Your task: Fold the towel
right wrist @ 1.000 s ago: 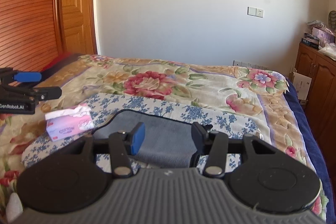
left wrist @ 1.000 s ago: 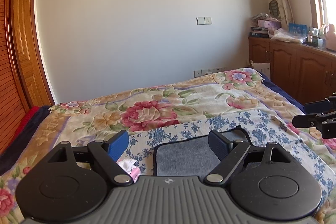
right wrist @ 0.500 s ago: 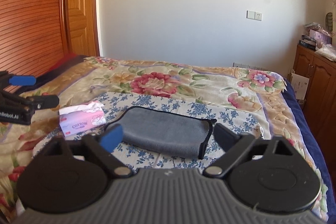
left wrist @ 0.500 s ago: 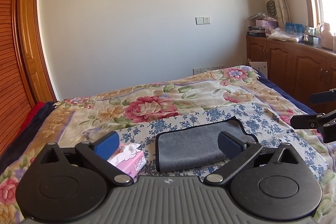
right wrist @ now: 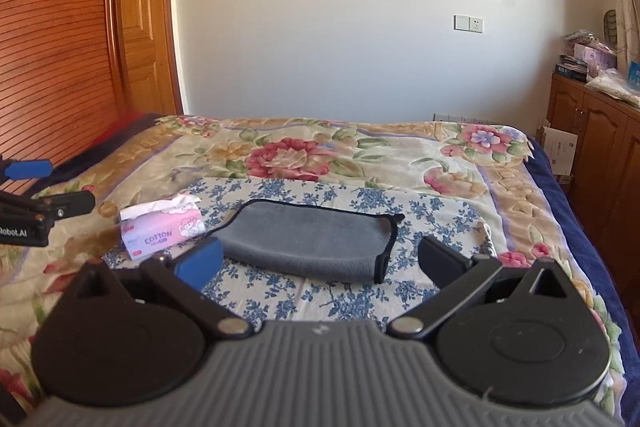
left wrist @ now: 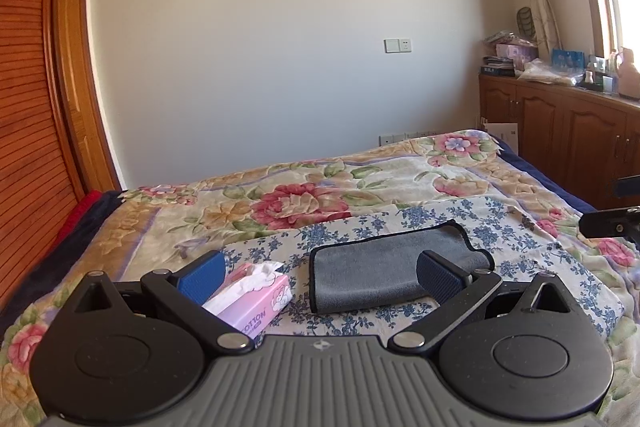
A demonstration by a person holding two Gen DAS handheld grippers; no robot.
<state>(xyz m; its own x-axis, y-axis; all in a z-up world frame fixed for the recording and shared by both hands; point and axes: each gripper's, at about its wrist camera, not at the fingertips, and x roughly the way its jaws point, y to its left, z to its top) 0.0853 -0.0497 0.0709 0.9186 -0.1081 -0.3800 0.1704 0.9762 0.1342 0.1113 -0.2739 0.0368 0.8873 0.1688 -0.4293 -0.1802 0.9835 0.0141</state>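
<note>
A grey towel (left wrist: 384, 267) with a black edge lies folded on a blue-flowered cloth (left wrist: 520, 243) on the bed; it also shows in the right wrist view (right wrist: 316, 239). My left gripper (left wrist: 320, 277) is open and empty, held above and short of the towel. My right gripper (right wrist: 318, 259) is open and empty, also short of the towel. The right gripper's fingers (left wrist: 608, 223) show at the right edge of the left wrist view, and the left gripper's fingers (right wrist: 44, 207) show at the left edge of the right wrist view.
A pink tissue pack (left wrist: 256, 299) lies left of the towel, also in the right wrist view (right wrist: 160, 227). The bed has a floral blanket (left wrist: 300, 203). A wooden wardrobe (right wrist: 52, 27) stands at the left, wooden cabinets (left wrist: 560, 131) with clutter at the right.
Both grippers have opened wide and pulled back and up from the towel. The towel now lies free on the cloth, folded.
</note>
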